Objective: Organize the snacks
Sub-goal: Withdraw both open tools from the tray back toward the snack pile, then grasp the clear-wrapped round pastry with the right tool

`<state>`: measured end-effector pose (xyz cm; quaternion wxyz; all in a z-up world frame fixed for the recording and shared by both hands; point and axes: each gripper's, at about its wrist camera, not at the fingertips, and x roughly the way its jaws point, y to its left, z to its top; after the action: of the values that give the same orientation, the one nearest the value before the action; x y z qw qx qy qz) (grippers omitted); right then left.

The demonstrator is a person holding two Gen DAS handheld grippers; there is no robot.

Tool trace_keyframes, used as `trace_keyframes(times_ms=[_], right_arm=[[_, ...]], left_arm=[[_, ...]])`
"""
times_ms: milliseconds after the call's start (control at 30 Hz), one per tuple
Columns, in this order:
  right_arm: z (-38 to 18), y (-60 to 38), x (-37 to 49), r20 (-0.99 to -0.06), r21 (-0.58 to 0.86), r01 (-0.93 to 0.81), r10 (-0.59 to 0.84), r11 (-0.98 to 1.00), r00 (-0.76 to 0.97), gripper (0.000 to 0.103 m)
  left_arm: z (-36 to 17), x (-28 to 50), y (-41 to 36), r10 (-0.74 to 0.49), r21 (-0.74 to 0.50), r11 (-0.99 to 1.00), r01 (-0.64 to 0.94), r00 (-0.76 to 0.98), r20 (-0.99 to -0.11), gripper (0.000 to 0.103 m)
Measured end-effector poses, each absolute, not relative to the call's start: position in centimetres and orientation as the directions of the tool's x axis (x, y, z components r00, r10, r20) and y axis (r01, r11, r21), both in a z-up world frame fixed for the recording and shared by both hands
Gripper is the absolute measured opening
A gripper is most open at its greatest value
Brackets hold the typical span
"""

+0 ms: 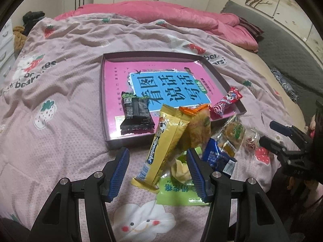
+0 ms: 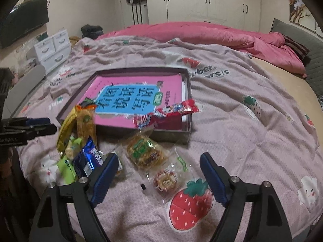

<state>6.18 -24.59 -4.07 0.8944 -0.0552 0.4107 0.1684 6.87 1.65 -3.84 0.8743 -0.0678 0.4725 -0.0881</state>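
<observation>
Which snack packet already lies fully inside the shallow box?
The black packet, flat on the pink book near the box's left wall. The red packet only straddles the rim; the other snacks lie outside on the bedspread.

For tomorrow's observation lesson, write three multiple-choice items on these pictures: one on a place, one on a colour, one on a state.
1. Where does the black packet lie?
A. inside the box
B. on the pink quilt
C. under the blue packet

2. What colour is the book cover around its blue panel?
A. green
B. pink
C. white

3. How do the right tongs stand?
A. shut on the red packet
B. shut on nothing
C. open, with a clear-wrapped pastry lying between them

Answers:
1 A, it rests on the book within the box walls.
2 B, the border is bright pink.
3 C, both pads stand well off the wrapper.
</observation>
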Motion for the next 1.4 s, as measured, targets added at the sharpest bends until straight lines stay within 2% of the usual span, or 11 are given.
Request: trace_keyframes(times_ms=[233,300,667,867,1033,1233,1300,1400], right_arm=[[-5.6,-23.6,6.3,-0.813,-0.026,-0.395,0.210,0.918,0.543,0.086],[-6.2,-23.3,6.4,-0.826,-0.098,-0.401,0.150,0.911,0.543,0.086],[-8.6,-21.8,8.2,-0.858,-0.252,-0.520,0.060,0.816,0.510,0.086],[-9.4,-22.7,10.2,-0.888,-0.150,-0.535,0.125,0.832,0.443,0.084],[-9.9,-23.0,11.1,-0.904,-0.051,-0.551,0.196,0.833,0.380,0.075],[-9.5,-22.8,10.3,-0.893,-0.046,-0.564,0.219,0.824,0.394,0.069],[-9.0,-23.0,9.6,-0.884,-0.036,-0.570,0.241,0.821,0.402,0.063],[-8.5,-23.0,9.2,-0.877,-0.018,-0.577,0.264,0.817,0.401,0.062]], left_arm=[[-4.5,7.2,1.8,-0.222,-0.210,0.974,0.083,0.519,-0.825,0.060],[-4.7,7.4,1.7,-0.223,-0.209,0.974,0.086,0.514,-0.828,0.060],[-5.6,7.6,1.7,-0.223,-0.211,0.974,0.082,0.492,-0.841,0.060],[-6.1,7.9,1.6,-0.236,-0.223,0.971,0.084,0.482,-0.844,0.060],[-6.6,8.3,1.5,-0.242,-0.230,0.970,0.083,0.472,-0.848,0.060],[-7.1,9.1,1.6,-0.247,-0.238,0.968,0.081,0.475,-0.845,0.060],[-7.4,9.4,1.7,-0.252,-0.246,0.966,0.076,0.474,-0.844,0.060],[-7.7,9.8,1.8,-0.266,-0.266,0.962,0.068,0.469,-0.842,0.060]])
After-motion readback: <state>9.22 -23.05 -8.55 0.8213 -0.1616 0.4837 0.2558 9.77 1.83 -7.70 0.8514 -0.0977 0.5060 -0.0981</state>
